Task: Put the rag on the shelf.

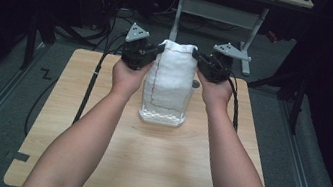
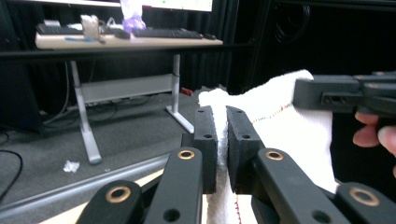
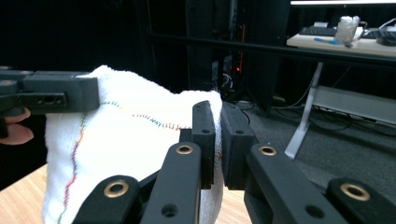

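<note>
1. Left gripper (image 1: 153, 51): jaws pinched tight on the left edge of the white towel (image 1: 172, 76). The left gripper view has cloth sandwiched between the pads (image 2: 208, 135), with almost no gap.
2. Right gripper (image 1: 200, 61): same story on the opposite edge. In the right gripper view a thin fold of towel is clamped between its pads (image 3: 205, 135).
3. Both grips sit at the top of the towel, one on each side, roughly level with each other. Hands are directly behind the grippers and forearms run in parallel.
4. The towel hangs from those two points as a narrow, upright bundle above the middle-back of the wooden table (image 1: 92, 163). It's not spread; the coloured stitching runs down the hanging face.
5. The lower end meets a clear container (image 1: 162, 115) standing on the table. Cloth appears to be inside its walls, but I can't tell how deep it reaches or whether it touches the bottom.
6. Progress, my read: grasp is done and towel is lined up with the container. Direction of travel isn't obvious from the stills.
7. What's left: either the upper half goes in and both grippers release, or the rest lifts clear of the container.
8. Background desk and floor cables aren't involved.
</note>
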Motion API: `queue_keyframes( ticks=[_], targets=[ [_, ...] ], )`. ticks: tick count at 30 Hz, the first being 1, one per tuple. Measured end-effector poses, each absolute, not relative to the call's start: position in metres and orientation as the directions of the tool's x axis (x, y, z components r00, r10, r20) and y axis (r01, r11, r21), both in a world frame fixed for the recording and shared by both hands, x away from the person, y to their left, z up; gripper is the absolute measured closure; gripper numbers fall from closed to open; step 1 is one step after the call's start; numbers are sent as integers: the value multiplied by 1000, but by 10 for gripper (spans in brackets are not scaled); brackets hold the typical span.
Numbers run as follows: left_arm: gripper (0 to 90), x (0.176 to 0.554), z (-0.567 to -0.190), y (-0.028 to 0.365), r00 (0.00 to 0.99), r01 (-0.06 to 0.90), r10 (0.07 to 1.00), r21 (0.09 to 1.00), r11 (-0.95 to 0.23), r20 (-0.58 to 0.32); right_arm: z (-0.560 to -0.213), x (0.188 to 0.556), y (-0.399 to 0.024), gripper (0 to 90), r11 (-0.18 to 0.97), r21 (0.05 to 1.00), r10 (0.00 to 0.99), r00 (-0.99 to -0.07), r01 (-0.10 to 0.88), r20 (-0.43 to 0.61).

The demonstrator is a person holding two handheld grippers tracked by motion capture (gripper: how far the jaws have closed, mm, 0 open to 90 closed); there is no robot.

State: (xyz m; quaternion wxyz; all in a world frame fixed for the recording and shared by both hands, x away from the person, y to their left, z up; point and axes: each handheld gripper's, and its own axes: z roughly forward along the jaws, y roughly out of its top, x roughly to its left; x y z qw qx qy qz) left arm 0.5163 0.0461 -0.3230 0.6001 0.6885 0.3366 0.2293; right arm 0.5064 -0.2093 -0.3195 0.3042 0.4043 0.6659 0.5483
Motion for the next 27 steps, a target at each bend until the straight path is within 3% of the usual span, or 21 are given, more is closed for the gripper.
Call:
queue_keyframes(
  ticks=[7,12,24,27],
  targets=[
    [838,527,-322,46,654,169,754,983,-73,-57,-314,509,-209,858,76,982,868,-496,174,20],
    [835,546,-339,44,636,239,769,964,-120,-61,-336,533,-205,857,106,958,872,-489,267,40],
    [827,565,-373,43,607,362,792,911,-195,-72,-364,553,-199,850,152,913,869,-492,378,59],
    [752,563,-378,44,591,361,804,913,-190,-67,-371,557,-198,782,160,898,873,-484,410,65]
  ],
)
